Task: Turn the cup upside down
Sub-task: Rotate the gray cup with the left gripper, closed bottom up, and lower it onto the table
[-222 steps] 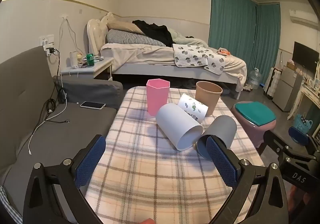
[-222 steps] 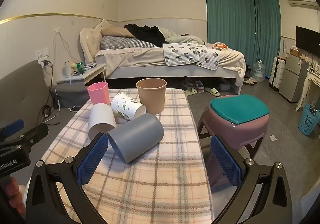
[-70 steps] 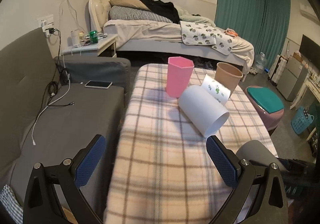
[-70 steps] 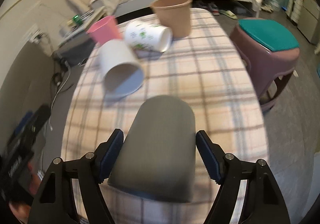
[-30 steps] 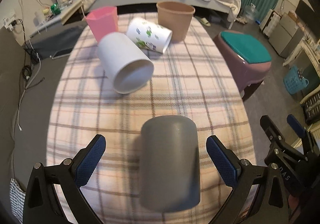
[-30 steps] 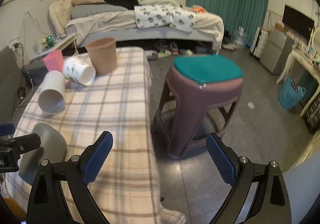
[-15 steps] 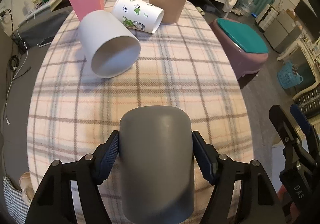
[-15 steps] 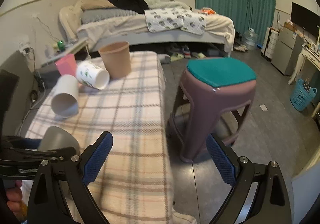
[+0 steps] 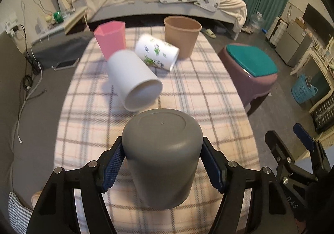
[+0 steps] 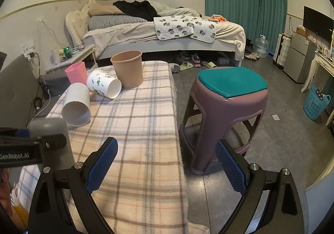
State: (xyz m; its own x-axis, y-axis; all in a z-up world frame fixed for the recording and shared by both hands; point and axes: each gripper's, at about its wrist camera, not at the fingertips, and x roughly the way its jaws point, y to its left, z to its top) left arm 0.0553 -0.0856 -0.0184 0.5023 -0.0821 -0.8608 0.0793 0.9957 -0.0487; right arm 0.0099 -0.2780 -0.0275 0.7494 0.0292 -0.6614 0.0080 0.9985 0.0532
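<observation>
The left tool is closed onto the grey, matte, smooth-walled plastic cup, its 2 blue ribbed pads pressing the cup's side wall from either flank, a little below the closed base. The cup stands base-up, mouth toward the plaid-cloth-covered surface, at the near end of it; whether its rim is actually resting on the cloth is hidden by the cup's own body. In the right wrist view the same cup shows at the left edge, upright and inverted, behind the left tool's black frame.

The right tool hangs over the near right edge of the surface with its fingers spread wide and nothing between them.

The cup looks light, stiff and hollow, so it probably needs only modest squeeze. Its smooth, slightly tapered wall could slip under a loose hold, and the ribbed pads help there. Mid-wall on opposite sides, as now, seems the sound place to hold it: near the rim the wall would likely flex.

Farther back, well apart from the grey cup, lie a plain white cup on its side and a white cup with green print, also tipped over, beside an upright pink faceted cup and a tan paper tub.
</observation>
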